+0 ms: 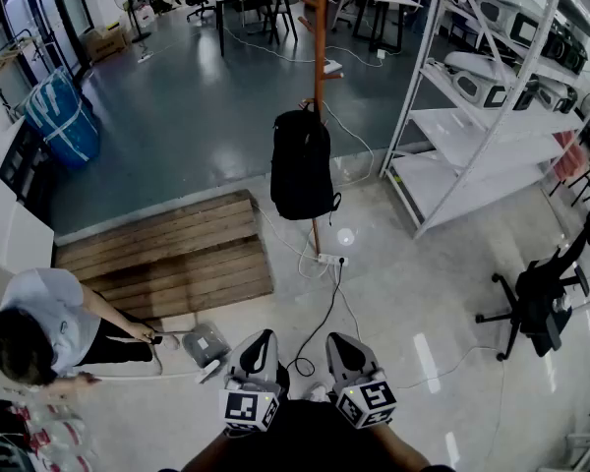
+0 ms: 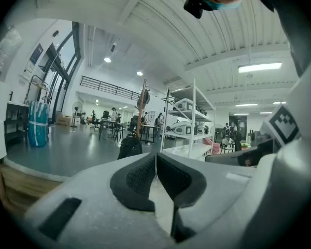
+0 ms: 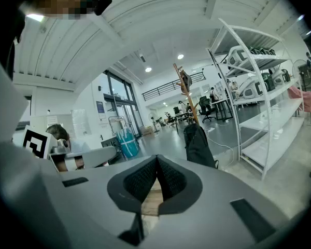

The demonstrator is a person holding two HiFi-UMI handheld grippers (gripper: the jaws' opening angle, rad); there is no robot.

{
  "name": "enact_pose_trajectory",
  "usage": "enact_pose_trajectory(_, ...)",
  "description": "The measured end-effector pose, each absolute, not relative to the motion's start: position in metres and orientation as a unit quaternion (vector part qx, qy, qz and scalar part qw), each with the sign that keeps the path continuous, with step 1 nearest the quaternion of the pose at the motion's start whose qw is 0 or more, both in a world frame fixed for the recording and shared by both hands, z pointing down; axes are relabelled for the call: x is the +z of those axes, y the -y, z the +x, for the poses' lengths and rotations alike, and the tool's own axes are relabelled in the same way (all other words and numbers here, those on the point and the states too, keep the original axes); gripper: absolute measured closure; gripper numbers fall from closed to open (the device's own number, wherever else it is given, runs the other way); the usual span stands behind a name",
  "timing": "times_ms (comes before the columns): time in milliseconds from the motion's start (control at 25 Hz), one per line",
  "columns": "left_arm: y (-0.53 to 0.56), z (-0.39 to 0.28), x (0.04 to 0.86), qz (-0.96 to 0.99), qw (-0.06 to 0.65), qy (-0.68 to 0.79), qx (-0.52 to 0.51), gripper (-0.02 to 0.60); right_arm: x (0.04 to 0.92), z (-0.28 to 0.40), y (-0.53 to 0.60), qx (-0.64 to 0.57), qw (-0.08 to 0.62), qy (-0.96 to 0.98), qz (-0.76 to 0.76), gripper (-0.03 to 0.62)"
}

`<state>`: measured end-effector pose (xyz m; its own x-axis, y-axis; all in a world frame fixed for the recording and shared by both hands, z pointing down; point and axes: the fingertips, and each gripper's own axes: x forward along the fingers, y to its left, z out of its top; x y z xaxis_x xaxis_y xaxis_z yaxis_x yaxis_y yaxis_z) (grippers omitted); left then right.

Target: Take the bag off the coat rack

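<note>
Left gripper (image 1: 260, 342) and right gripper (image 1: 341, 346) shut tight, empty, down near. Soft black backpack (image 1: 301, 165) hanging on far brown wooden coat rack (image 1: 318, 57). Nothing done yet.

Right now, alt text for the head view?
A black backpack hangs on a wooden coat rack beside white shelving. The left tool and right tool, at the bottom edge, are shut and empty, far from it. A person crouches at lower left.
</note>
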<state>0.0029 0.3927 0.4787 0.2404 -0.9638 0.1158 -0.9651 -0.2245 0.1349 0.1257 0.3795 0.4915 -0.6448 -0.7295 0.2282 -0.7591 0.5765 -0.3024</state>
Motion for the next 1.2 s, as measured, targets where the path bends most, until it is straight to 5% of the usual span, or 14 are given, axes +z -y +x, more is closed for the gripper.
enact_pose_trajectory(1200,-0.287,-0.064,0.481,0.807,0.110,0.581,0.001,0.558,0.488,0.059,-0.282,0.200,0.024,0.866,0.458,0.582)
